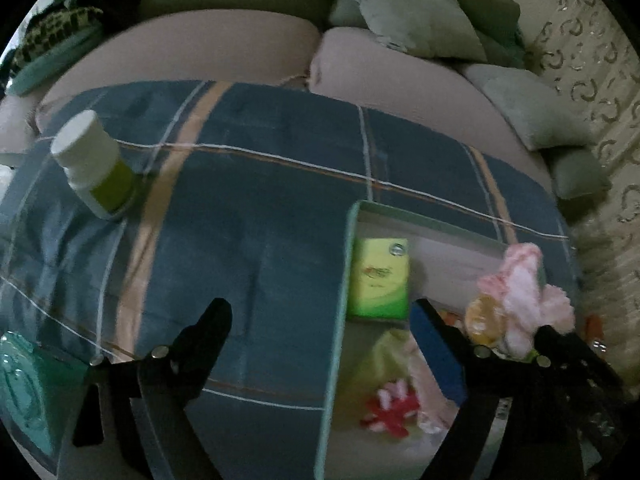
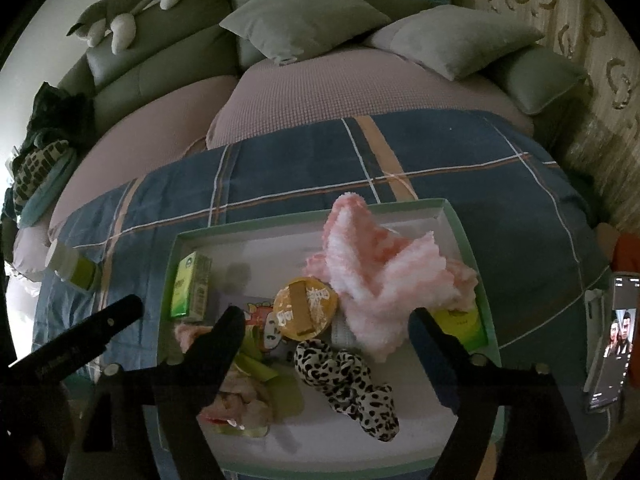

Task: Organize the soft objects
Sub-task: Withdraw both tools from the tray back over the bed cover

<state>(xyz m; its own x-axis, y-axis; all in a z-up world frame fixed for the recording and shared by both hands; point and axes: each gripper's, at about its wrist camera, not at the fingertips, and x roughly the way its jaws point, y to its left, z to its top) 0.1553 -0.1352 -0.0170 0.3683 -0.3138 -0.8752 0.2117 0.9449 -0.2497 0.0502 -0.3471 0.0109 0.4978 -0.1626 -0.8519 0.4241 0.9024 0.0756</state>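
A shallow green-rimmed box (image 2: 464, 240) lies on a blue plaid blanket (image 2: 280, 168). A fluffy pink cloth (image 2: 380, 276) is piled at its right side, seen too in the left wrist view as the pink cloth (image 1: 520, 292). A leopard-print soft band (image 2: 348, 380) lies in front of a round yellow tub (image 2: 306, 314). My right gripper (image 2: 326, 320) hovers open over these, pressing on nothing. My left gripper (image 1: 320, 320) is open and empty, straddling the box's left wall (image 1: 340, 280). A green carton (image 1: 380, 276) stands just inside that wall.
A white bottle with a green label (image 1: 92, 164) lies on the blanket left of the box. A phone (image 2: 612, 340) stands at the right. Grey cushions (image 2: 304, 12) and a plush toy (image 2: 116, 20) rest on the sofa behind. Patterned clothes (image 2: 36, 164) are heaped at far left.
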